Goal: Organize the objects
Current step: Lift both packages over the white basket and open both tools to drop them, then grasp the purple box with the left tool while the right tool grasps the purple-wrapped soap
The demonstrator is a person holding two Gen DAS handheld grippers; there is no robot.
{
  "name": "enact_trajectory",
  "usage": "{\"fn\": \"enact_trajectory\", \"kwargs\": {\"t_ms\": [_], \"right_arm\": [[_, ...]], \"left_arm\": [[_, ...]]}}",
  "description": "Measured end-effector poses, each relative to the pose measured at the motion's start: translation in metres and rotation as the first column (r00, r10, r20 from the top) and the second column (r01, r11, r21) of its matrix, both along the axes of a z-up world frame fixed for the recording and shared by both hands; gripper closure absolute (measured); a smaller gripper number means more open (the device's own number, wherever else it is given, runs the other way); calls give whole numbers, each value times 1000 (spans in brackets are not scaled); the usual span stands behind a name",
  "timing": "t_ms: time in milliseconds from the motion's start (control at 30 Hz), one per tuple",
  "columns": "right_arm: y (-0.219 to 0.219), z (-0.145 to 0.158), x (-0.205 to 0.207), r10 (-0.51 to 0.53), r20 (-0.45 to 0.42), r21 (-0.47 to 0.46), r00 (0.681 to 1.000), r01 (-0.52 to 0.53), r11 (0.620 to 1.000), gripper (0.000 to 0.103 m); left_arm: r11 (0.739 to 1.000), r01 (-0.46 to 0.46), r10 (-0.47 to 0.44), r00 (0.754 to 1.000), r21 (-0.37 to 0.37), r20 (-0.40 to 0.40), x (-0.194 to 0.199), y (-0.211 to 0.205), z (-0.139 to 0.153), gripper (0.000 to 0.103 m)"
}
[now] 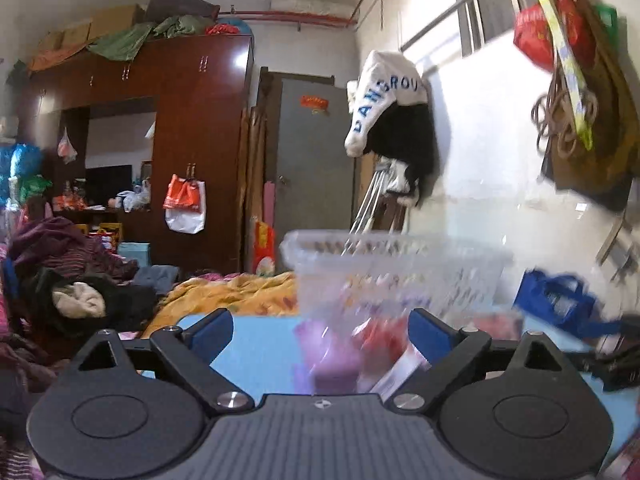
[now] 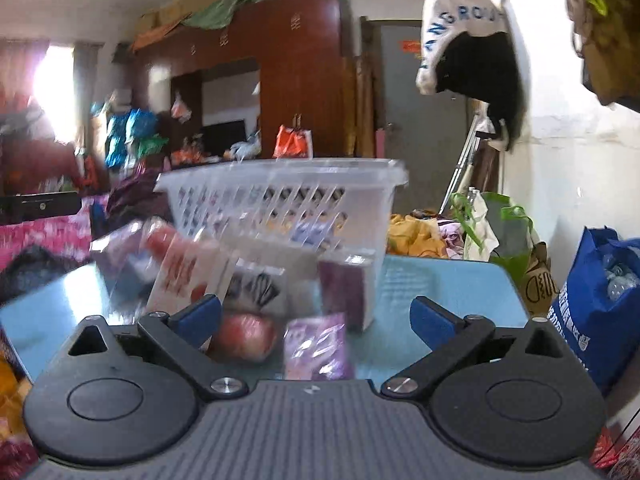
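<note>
Blue-padded left gripper (image 1: 322, 330), seen from the left wrist, has its fingers spread wide and holds nothing. Ahead stands a translucent white slotted plastic basket (image 1: 396, 264) on a light-blue tabletop (image 1: 256, 344); blurred purple and red packets (image 1: 352, 352) lie at its foot, between the pads. Free tabletop lies left of the basket; the near-left table edge borders an orange quilt (image 1: 236, 292).

Right wrist view: the right gripper (image 2: 316, 316) is likewise released and empty. A pink-red rounded item (image 2: 244, 336) and a purple foil sachet (image 2: 316, 346) lie just before it, with flat cartons leaning against the basket wall. Judged stage: early sorting, items not yet binned. Next move likely requires closing on one packet, then lifting over the rim. Clear tabletop extends right toward a blue fabric bag (image 2: 596, 312).
</note>
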State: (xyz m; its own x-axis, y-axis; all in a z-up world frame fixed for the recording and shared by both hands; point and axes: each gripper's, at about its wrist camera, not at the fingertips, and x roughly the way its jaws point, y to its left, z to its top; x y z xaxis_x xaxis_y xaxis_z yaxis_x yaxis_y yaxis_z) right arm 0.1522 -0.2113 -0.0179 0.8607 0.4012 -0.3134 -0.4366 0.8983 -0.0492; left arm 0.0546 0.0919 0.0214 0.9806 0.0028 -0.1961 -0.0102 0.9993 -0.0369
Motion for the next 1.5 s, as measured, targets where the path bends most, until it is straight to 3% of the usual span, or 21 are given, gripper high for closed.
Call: {"fn": "enact_trajectory", "kwargs": {"t_ms": [67,167,367,533,700,867,933,1100,1133,1500], "right_arm": [[10,-5,3,-29,0,-58,1000,29,998,1],[6,-4,-4,-18,26,-43,999,19,999,3],[5,-6,1,-4,-36,-51,999,2,999,7],[9,-12,9,-2,-86,-59,996,-3,998,43],[10,-14,12,8,-105,-72,994,-15,997,48],[18,-17,7,-17,-75,-133,997,7,991,54],[20,-17,6,-18,-65,-147,998,8,989,54],[13,-15,6,-6,-56,-112,998,0,994,54],[13,-15,6,-3,-54,-105,999,-2,994,54],[9,-13,4,-1,-27,-71,1000,-1,997,54]], "left_arm": [[1000,-19,19,1000,21,-6,1,1,-1,7],[1000,-1,1,1000,-18,-6,6,4,0,7],[1000,-21,21,998,5,-51,21,-6,-11,7],[998,-54,54,996,10,-64,28,-5,-19,7],[999,-47,48,996,18,-75,31,-5,-21,8],[995,-64,71,994,77,-88,35,-16,-24,9],[993,-74,83,992,95,-94,37,-19,-25,14],[995,-62,70,992,80,-104,38,-19,-25,58],[995,-62,69,993,75,-94,37,-18,-26,61],[993,-53,63,993,105,-97,37,-23,-27,61]]}}
